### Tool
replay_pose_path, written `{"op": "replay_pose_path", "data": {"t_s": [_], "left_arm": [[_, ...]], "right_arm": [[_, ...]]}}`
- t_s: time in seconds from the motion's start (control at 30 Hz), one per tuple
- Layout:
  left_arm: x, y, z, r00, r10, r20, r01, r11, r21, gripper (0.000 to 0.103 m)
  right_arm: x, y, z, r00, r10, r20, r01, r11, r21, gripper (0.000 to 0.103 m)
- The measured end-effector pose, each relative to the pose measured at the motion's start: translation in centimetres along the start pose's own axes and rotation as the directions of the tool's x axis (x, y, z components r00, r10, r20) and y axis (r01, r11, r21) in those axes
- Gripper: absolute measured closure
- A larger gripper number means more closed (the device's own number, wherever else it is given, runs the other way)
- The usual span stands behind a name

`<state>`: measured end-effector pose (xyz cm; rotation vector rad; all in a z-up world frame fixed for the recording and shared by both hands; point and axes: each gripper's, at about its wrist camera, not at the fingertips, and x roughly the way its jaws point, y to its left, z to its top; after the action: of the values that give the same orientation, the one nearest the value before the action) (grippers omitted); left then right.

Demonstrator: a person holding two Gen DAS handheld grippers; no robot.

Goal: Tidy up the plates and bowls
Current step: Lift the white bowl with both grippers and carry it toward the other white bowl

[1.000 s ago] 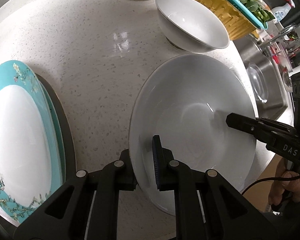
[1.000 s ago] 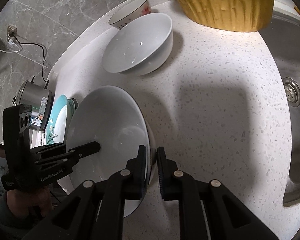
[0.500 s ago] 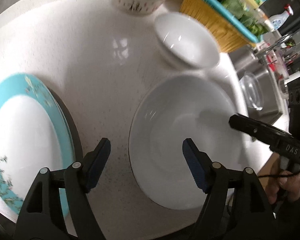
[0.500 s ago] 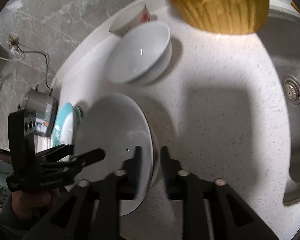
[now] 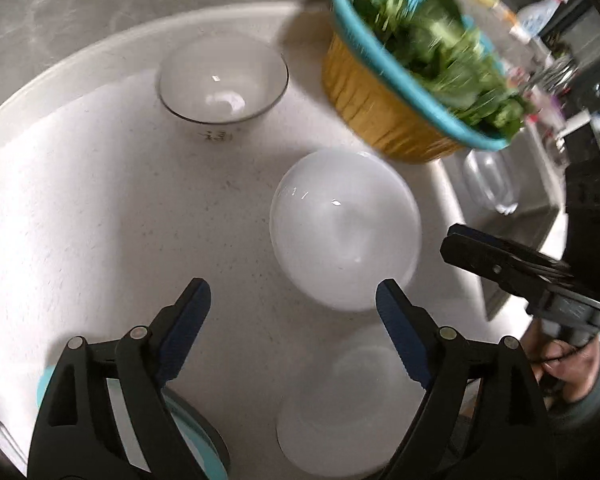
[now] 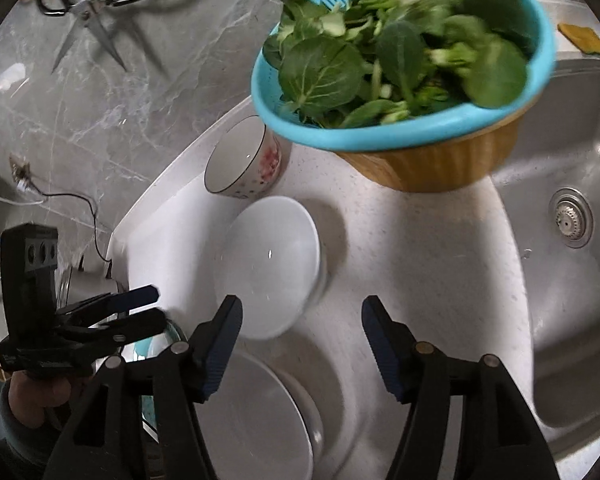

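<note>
My left gripper is open and empty above the white counter. My right gripper is open and empty too. The large white plate lies on the counter below both grippers; it also shows in the right wrist view. A white bowl sits just beyond the fingertips, also in the right wrist view. A patterned bowl stands farther back, also in the right wrist view. A teal-rimmed plate peeks out at the lower left.
A yellow basket with a teal colander of greens stands at the back right, also in the right wrist view. The steel sink lies to the right. Scissors hang on the marble wall.
Both grippers let go of the large white plate, opened wide and lifted back. The views now tilt up toward the bowls and basket.
</note>
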<state>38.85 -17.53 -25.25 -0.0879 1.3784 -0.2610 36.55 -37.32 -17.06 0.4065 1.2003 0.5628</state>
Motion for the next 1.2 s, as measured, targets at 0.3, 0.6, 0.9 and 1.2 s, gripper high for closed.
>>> {"op": "replay_pose_path", "data": {"t_s": [0.3,0.6,0.9,1.2], "left_arm": [[5.5,0.8,3.2,0.994,0.071,-0.081,-0.068,0.997,0.036,0.021],[7.3,2.1,5.1,0.995,0.047,-0.085,-0.045,0.999,0.024,0.064],[8.9,2.1,5.4,0.996,-0.010,-0.094,0.014,0.999,0.047,0.089],[8.1,1.9,4.9,0.997,-0.012,-0.076,0.017,0.998,0.059,0.093]], "right_arm": [[4.2,-0.5,1.0,0.995,-0.037,-0.089,0.042,0.997,0.059,0.036],[6.1,-1.3,1.9,0.992,-0.053,-0.113,0.062,0.995,0.081,0.037],[6.9,-0.9,1.7,0.989,-0.056,-0.135,0.063,0.997,0.052,0.079],[6.8,-0.7,1.8,0.988,-0.097,-0.123,0.100,0.995,0.015,0.090]]}}
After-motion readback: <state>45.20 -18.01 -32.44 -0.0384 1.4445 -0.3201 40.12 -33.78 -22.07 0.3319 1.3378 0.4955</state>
